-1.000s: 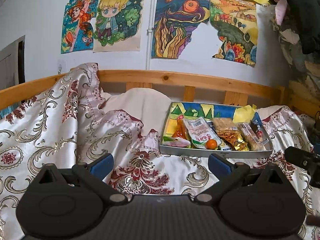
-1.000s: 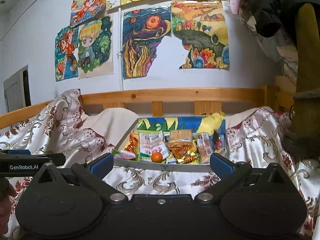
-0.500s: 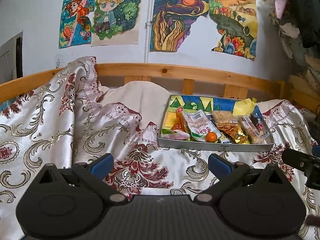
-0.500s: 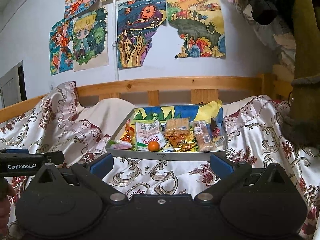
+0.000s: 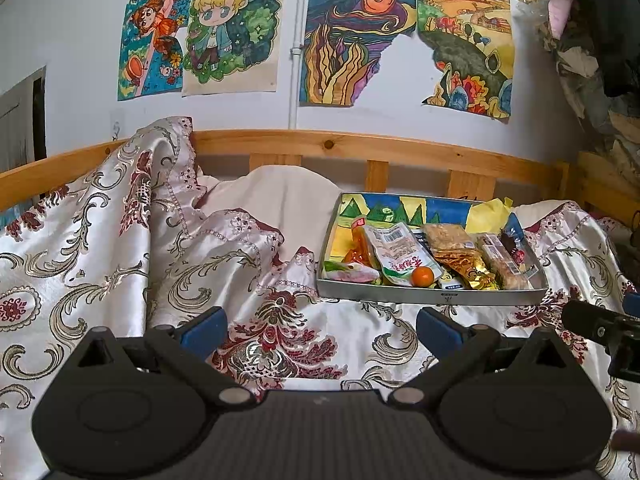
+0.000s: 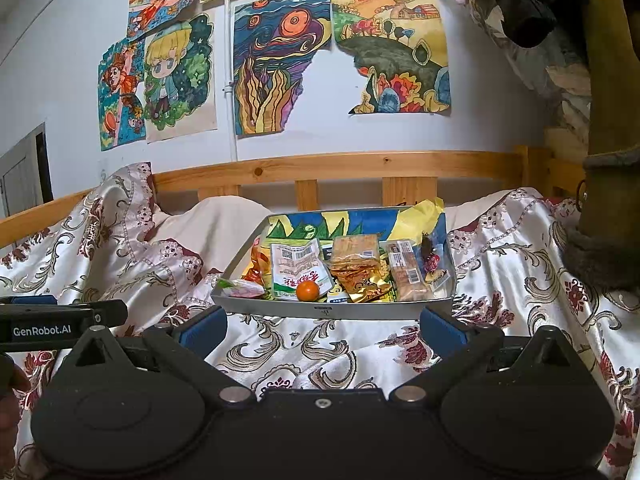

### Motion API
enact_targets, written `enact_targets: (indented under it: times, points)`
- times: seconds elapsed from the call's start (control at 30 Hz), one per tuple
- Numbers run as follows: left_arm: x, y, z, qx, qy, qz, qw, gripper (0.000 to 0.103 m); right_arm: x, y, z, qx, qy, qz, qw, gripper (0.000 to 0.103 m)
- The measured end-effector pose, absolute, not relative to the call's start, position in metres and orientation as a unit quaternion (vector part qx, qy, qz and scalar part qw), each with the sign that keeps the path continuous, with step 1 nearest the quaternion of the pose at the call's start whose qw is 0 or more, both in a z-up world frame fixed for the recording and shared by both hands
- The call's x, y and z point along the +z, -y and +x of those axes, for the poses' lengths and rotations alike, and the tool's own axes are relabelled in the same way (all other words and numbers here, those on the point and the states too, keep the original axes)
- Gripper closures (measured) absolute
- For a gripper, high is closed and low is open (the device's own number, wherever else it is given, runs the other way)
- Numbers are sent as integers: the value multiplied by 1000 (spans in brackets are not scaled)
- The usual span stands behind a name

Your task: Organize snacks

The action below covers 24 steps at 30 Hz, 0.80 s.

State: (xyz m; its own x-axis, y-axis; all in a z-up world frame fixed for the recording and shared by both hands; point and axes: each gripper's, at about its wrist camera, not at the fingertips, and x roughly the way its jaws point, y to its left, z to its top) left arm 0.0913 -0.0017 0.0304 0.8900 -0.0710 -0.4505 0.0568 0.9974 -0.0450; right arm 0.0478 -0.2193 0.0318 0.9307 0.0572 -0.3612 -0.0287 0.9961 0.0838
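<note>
A grey metal tray (image 5: 432, 297) (image 6: 332, 311) sits on the bed, holding several snack packets. Among them are a white-green pouch (image 5: 396, 254) (image 6: 298, 270), a small orange fruit (image 5: 423, 276) (image 6: 307, 291), a gold packet (image 5: 460, 260) (image 6: 362, 280) and a bar (image 5: 502, 262) (image 6: 408, 276). My left gripper (image 5: 320, 326) is open and empty, short of the tray and left of it. My right gripper (image 6: 322, 328) is open and empty, just in front of the tray's near wall.
A flowered satin bedspread (image 5: 100, 248) (image 6: 520, 264) covers the bed in folds. A wooden bed rail (image 5: 360, 148) (image 6: 340, 164) runs behind, under wall drawings. Hanging clothes (image 6: 600, 120) stand at the right. The other gripper shows in each view (image 5: 600, 326) (image 6: 60, 320).
Both views have shifted; in the right wrist view the tray now lies closer to the fingertips. Both grippers stay open and empty.
</note>
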Motion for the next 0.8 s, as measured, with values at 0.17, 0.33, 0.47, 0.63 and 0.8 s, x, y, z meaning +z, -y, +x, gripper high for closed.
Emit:
enact_targets:
  times: [0.17, 0.33, 0.47, 0.63, 0.8]
  points:
    - [30, 2, 91, -34, -232, -15, 972, 1, 32, 219, 48, 22, -185, 39, 982, 1]
    - [31, 3, 91, -35, -233, -13, 972, 0, 32, 220, 48, 22, -185, 39, 982, 1]
    - [31, 3, 91, -35, -233, -13, 972, 1, 32, 219, 48, 22, -185, 39, 982, 1]
    - [31, 3, 91, -35, -233, -13, 972, 1, 32, 219, 48, 22, -185, 39, 982, 1]
    - [31, 4, 91, -34, -234, -13, 972, 1, 31, 219, 48, 22, -186, 39, 982, 1]
